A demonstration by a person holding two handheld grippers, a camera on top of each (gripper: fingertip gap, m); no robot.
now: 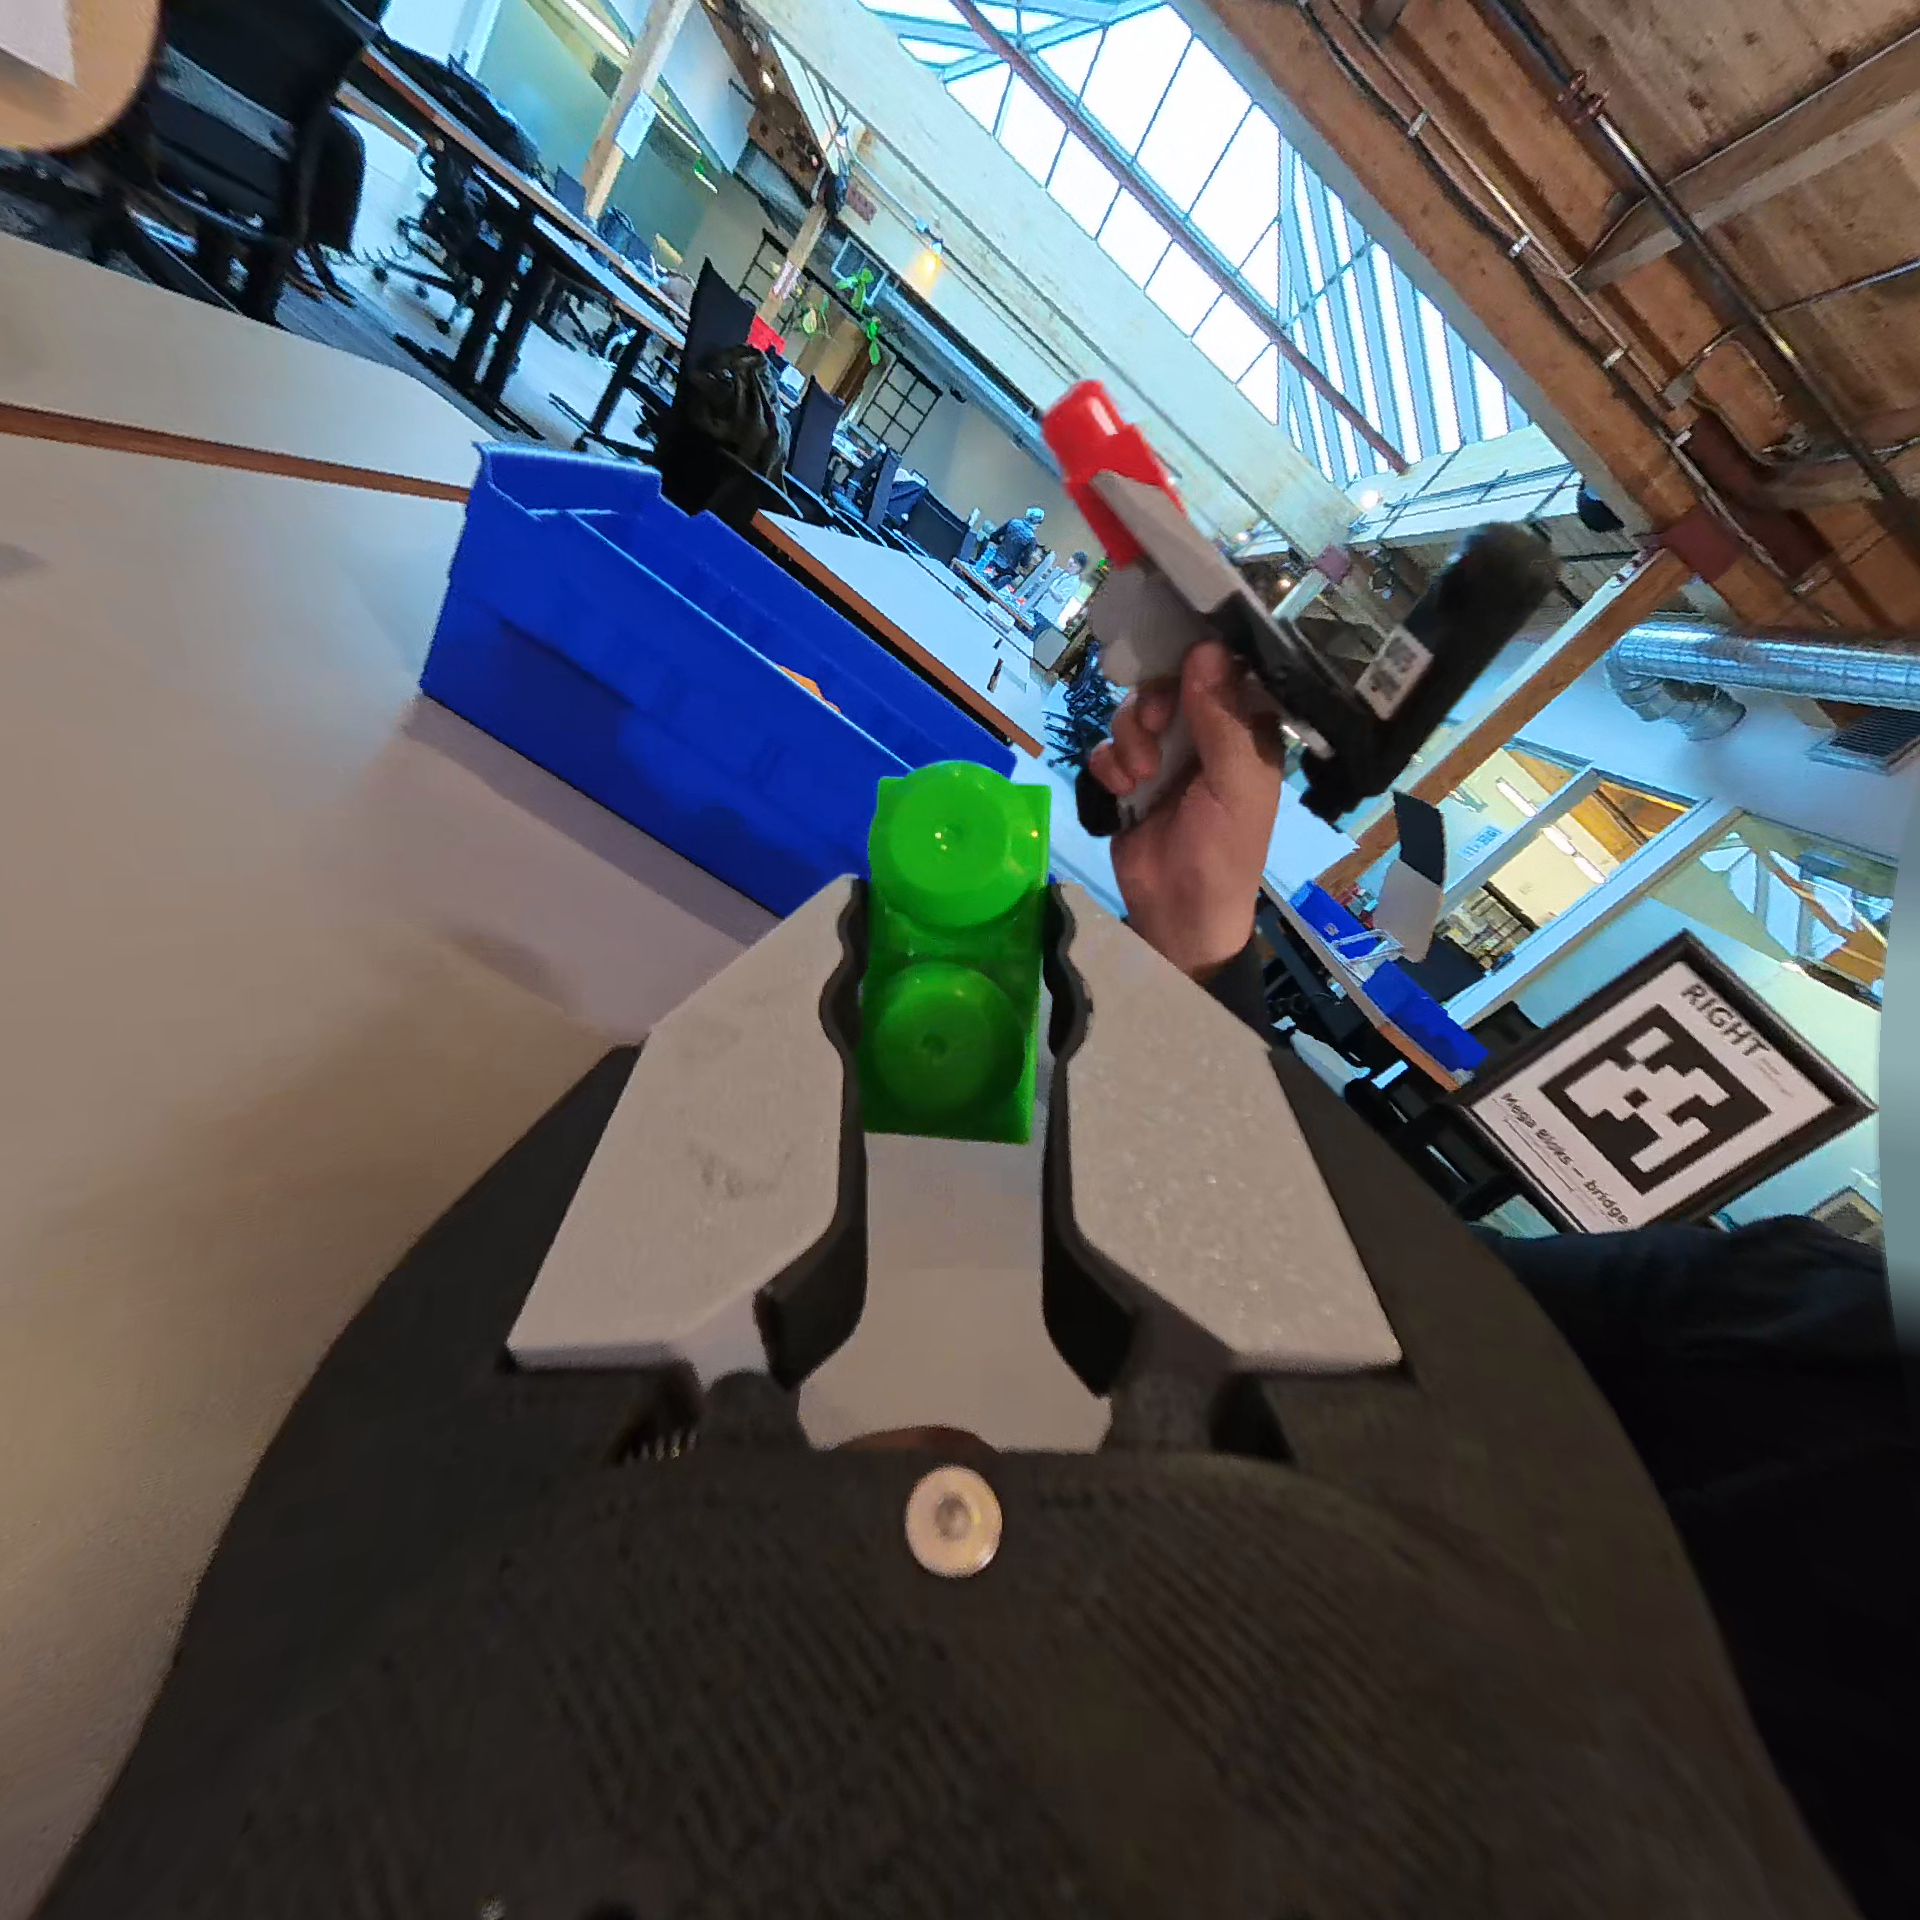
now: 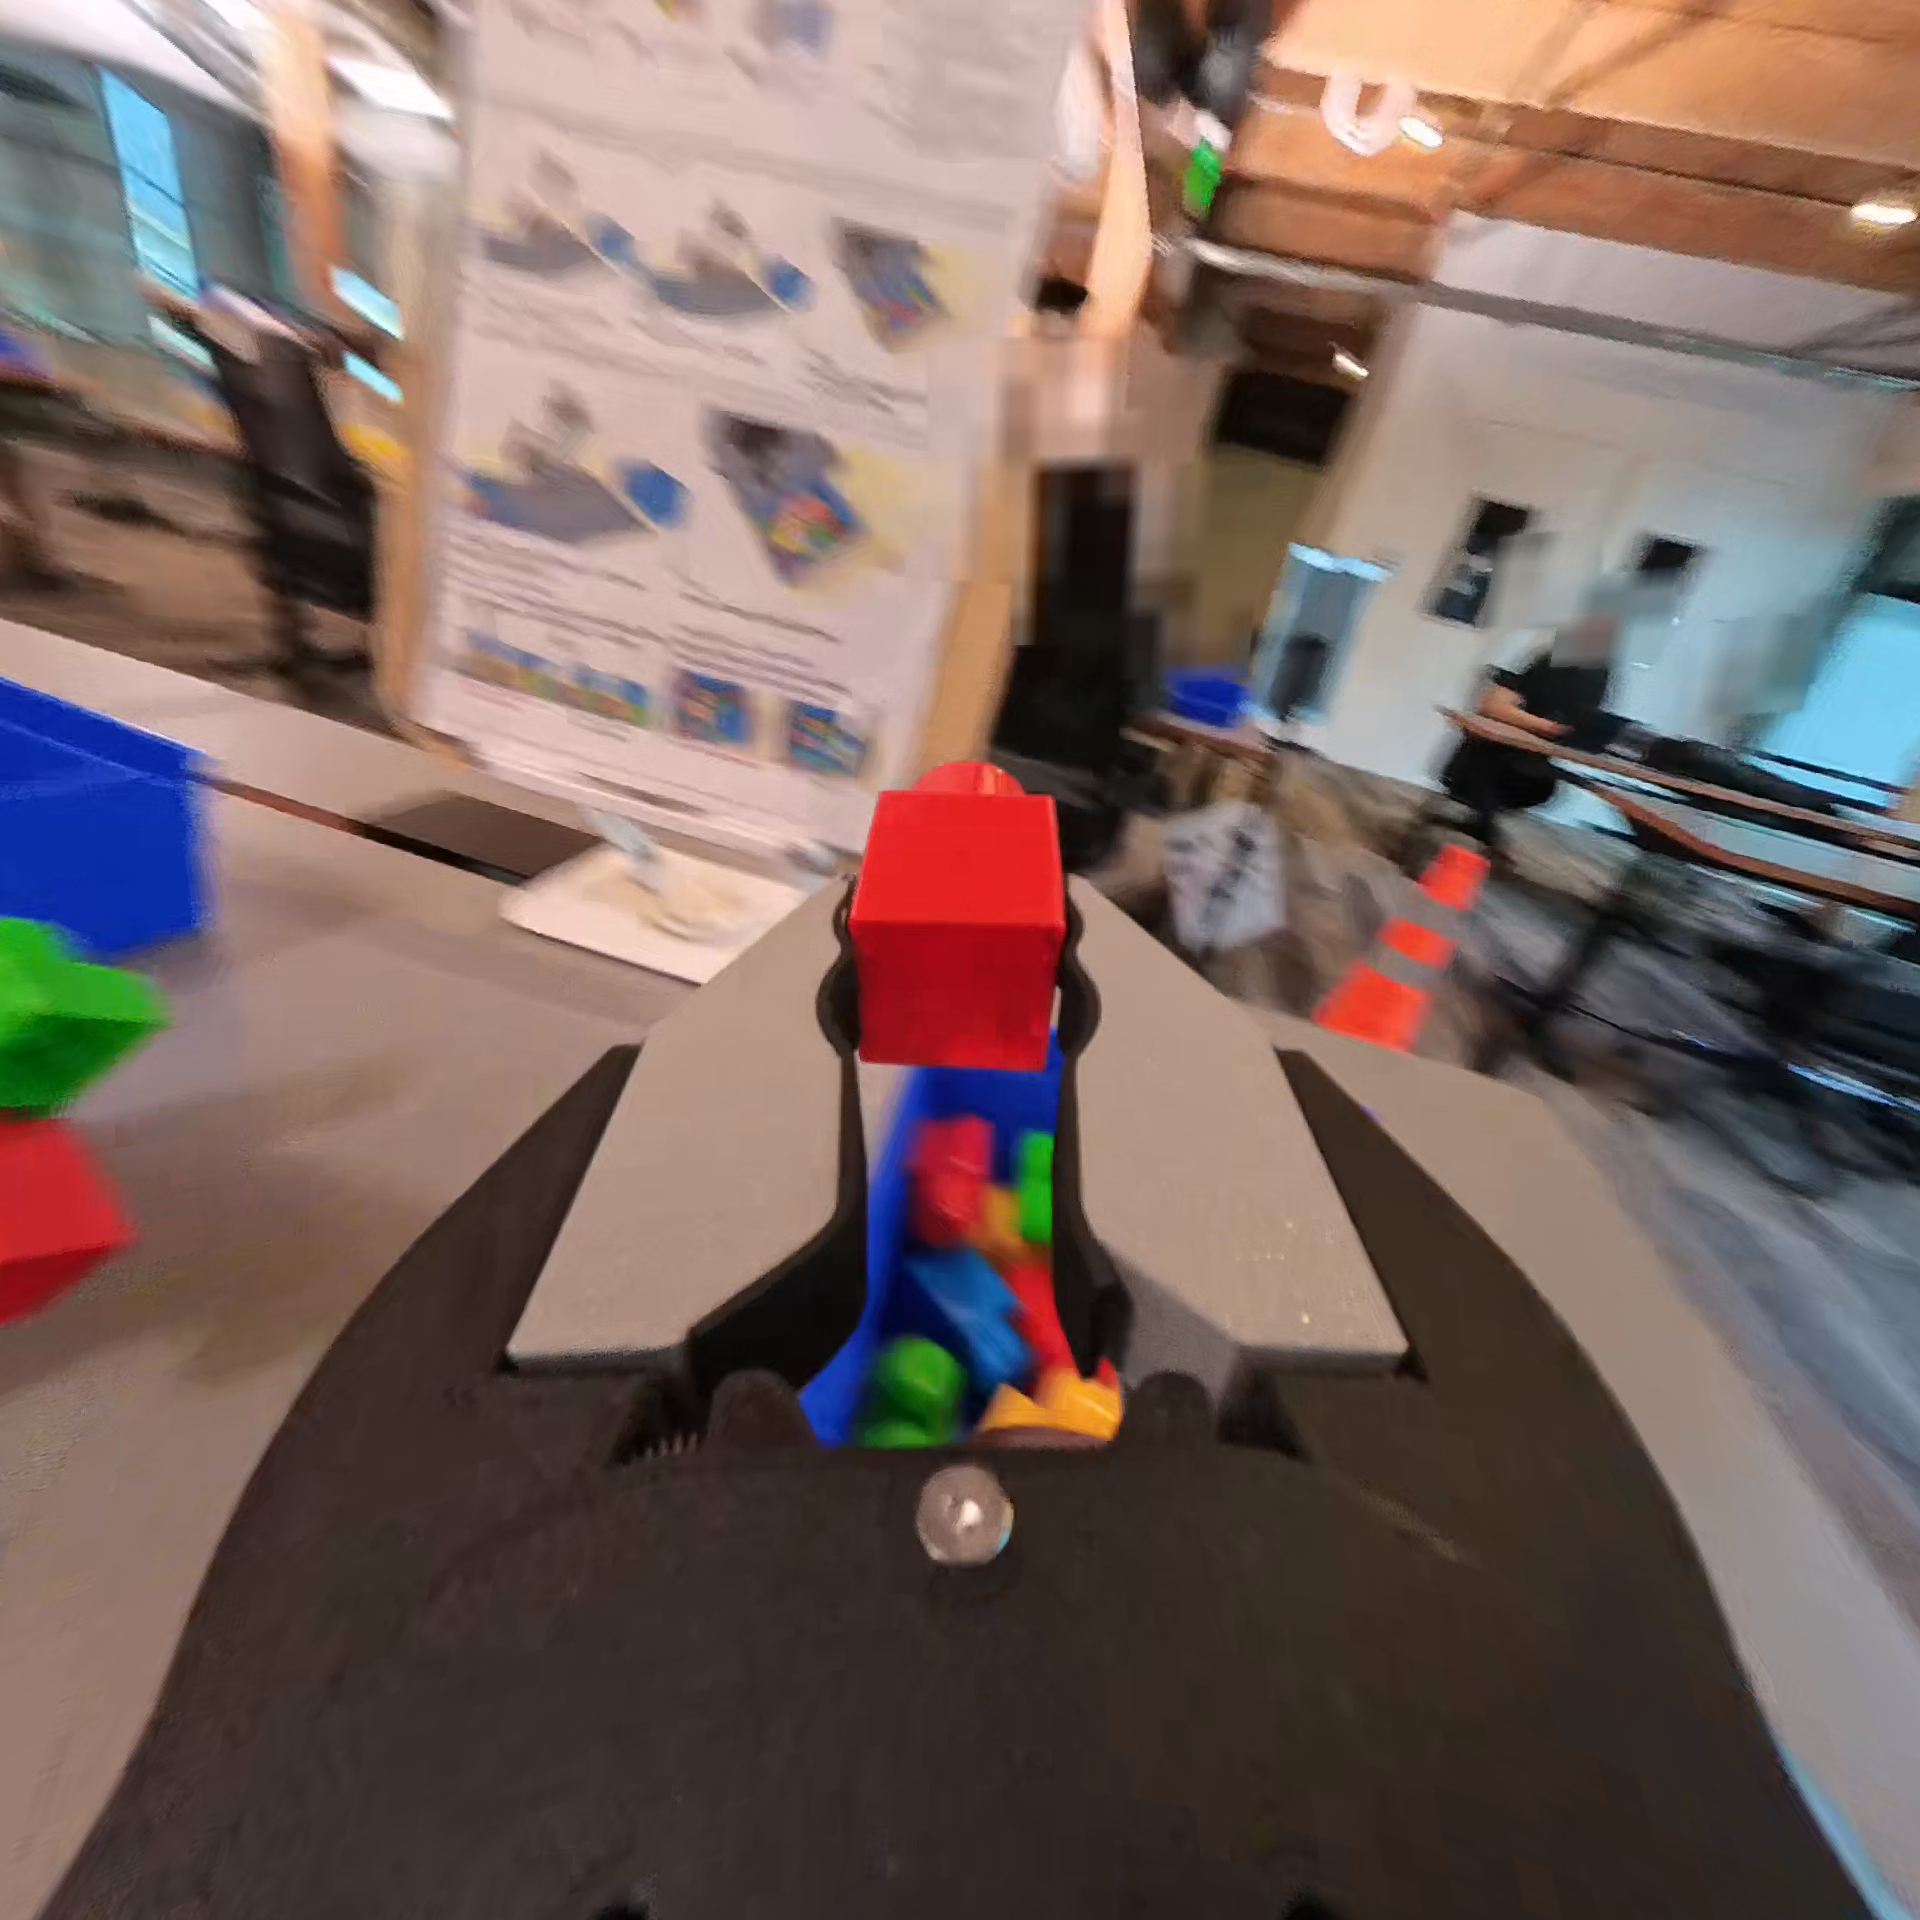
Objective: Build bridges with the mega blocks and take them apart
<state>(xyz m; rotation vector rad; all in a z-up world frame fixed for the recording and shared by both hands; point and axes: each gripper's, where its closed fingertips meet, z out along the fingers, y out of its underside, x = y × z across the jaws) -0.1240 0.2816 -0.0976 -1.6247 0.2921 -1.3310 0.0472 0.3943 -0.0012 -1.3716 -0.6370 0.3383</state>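
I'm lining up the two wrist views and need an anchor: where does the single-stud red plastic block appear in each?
Left wrist view: the single-stud red plastic block is upper centre-right, clamped in the far-off right tool, raised in a hand.
Right wrist view: the same block is dead centre, both pads pressing its sides.
Shared landmark: the blue plastic bin, left-centre there; at the far left edge here.

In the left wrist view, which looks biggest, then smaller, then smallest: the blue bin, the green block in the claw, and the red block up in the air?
1. Blue bin, widest in the picture.
2. Green block, held in the left claw.
3. Red block, in the right claw.

The green block sits nearer the camera, so its real size against the red one is unsure.
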